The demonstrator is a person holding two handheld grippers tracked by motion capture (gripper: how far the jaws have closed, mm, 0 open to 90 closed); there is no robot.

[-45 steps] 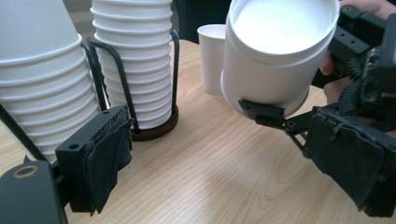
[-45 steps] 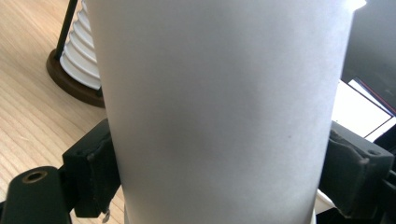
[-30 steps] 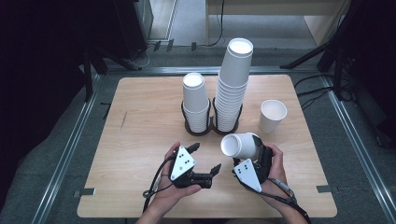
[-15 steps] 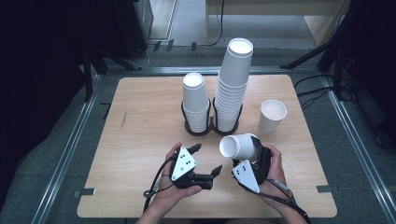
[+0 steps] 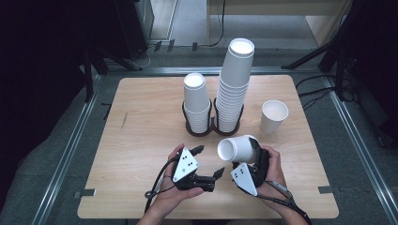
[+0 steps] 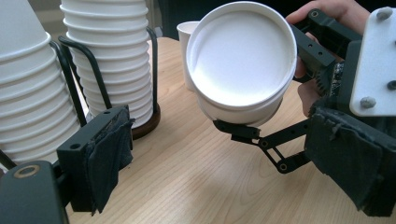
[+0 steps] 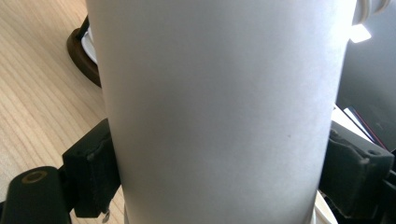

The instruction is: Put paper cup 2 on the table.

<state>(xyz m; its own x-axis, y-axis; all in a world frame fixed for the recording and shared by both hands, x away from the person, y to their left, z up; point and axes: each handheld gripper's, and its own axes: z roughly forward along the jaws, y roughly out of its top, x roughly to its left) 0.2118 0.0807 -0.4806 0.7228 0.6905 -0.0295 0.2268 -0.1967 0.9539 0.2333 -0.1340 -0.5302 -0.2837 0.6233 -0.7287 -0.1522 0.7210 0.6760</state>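
The right tongs (image 5: 253, 152) are clamped on a white paper cup (image 5: 236, 148), held sideways just in front of the tall cup stack (image 5: 233, 89). The left tongs (image 5: 208, 162) stand apart, empty, beside it. Likely next: gripping the cup's base to separate nested cups.

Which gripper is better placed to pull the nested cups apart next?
Left. The right gripper already clamps the paper cup sideways, its mouth facing the left gripper, whose jaws stand open and empty beside it, probably ready to pinch the rim.

light: bright tabletop, dark surround | shadows: soft | focus: sharp
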